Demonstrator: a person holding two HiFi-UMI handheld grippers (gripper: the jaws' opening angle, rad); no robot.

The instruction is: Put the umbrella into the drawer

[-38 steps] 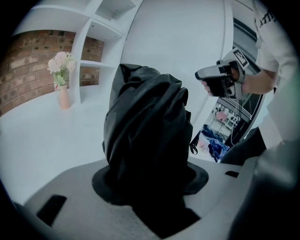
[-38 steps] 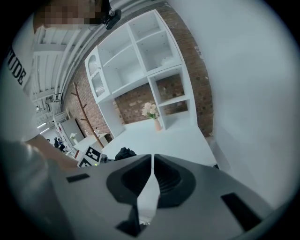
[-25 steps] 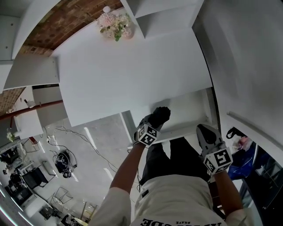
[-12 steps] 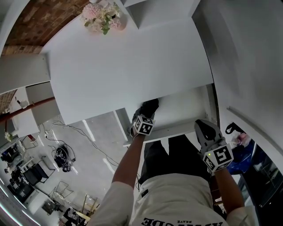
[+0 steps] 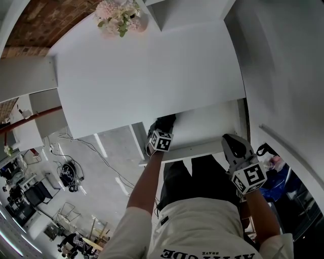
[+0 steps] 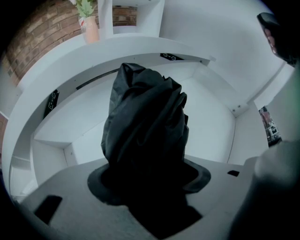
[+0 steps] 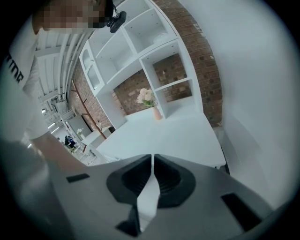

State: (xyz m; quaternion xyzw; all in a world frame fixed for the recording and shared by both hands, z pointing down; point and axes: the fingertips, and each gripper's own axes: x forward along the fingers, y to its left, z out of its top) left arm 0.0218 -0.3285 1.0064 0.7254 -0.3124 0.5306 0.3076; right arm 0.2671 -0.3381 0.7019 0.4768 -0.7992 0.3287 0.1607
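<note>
A black folded umbrella [image 6: 143, 126] sticks out from between the jaws of my left gripper [image 6: 145, 173], which points steeply down into the open white drawer [image 6: 211, 117]. The jaws are opening, with the umbrella's dark fabric still filling the gap between them. From the head view only a dark bit of umbrella [image 5: 167, 120] shows ahead of the left gripper [image 5: 163, 125], over the drawer [image 5: 207, 126] at its left end. My right gripper [image 5: 234, 143] hovers at the drawer's front right corner. Its jaws [image 7: 153, 161] are shut with nothing between them.
The drawer is pulled out from under a wide white desktop [image 5: 147, 71]. A vase of pink flowers [image 5: 117, 14] stands at the desk's far edge, beside white shelving [image 7: 140, 42] on a brick wall. A white wall [image 5: 283, 76] runs along the right.
My left gripper has sunk with the umbrella into the drawer's left end and rolled. The right gripper has hardly shifted.
</note>
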